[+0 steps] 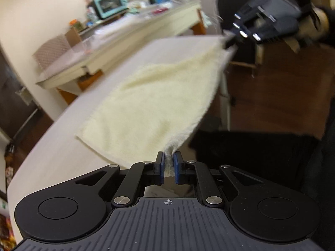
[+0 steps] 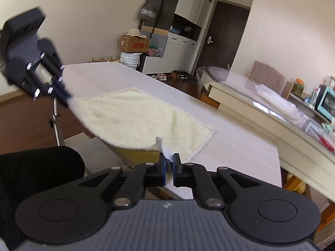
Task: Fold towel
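A cream towel (image 1: 150, 104) lies partly on the pale table (image 1: 52, 146), its near edge lifted off the surface. My left gripper (image 1: 169, 159) is shut on one near corner, the cloth bunched between the blue pads. In the left wrist view my right gripper (image 1: 229, 40) pinches the other near corner at the upper right. In the right wrist view the right gripper (image 2: 169, 160) is shut on that corner of the towel (image 2: 136, 119), with a white tag sticking up. The left gripper (image 2: 67, 98) holds the far end at the left, beyond the table (image 2: 230, 138) edge.
A second, cluttered table (image 2: 240, 96) stands alongside, with a teal toaster oven (image 1: 111, 3) and a quilted chair (image 2: 266, 75). A cardboard box (image 2: 134, 45), cabinets and a dark door are at the back. A person's dark clothing (image 1: 261, 156) is near the table edge.
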